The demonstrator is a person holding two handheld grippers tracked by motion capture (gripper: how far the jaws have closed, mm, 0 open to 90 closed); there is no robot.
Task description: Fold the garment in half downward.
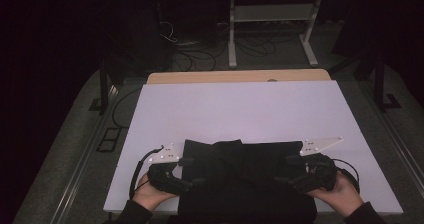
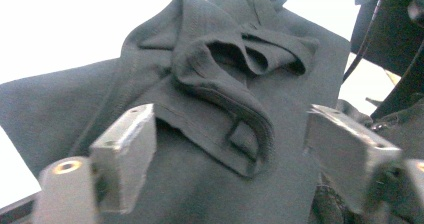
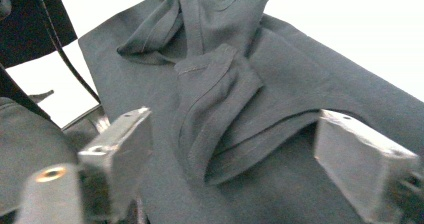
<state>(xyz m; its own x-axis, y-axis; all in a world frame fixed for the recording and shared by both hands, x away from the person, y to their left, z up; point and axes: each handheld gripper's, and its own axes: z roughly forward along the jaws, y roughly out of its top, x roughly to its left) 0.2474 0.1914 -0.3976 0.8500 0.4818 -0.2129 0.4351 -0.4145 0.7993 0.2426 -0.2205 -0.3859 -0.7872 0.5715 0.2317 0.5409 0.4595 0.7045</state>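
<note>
While the high view puts your left gripper (image 1: 192,171) and right gripper (image 1: 289,169) at the dark garment (image 1: 245,179) on the table's (image 1: 240,109) near edge, your gripper views reveal spread jaws gripping nothing, over rumpled folds.

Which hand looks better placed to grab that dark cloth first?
Probably the left gripper: its open fingers straddle a raised fold of the dark grey fabric garment. The right gripper is open over flatter cloth.
</note>
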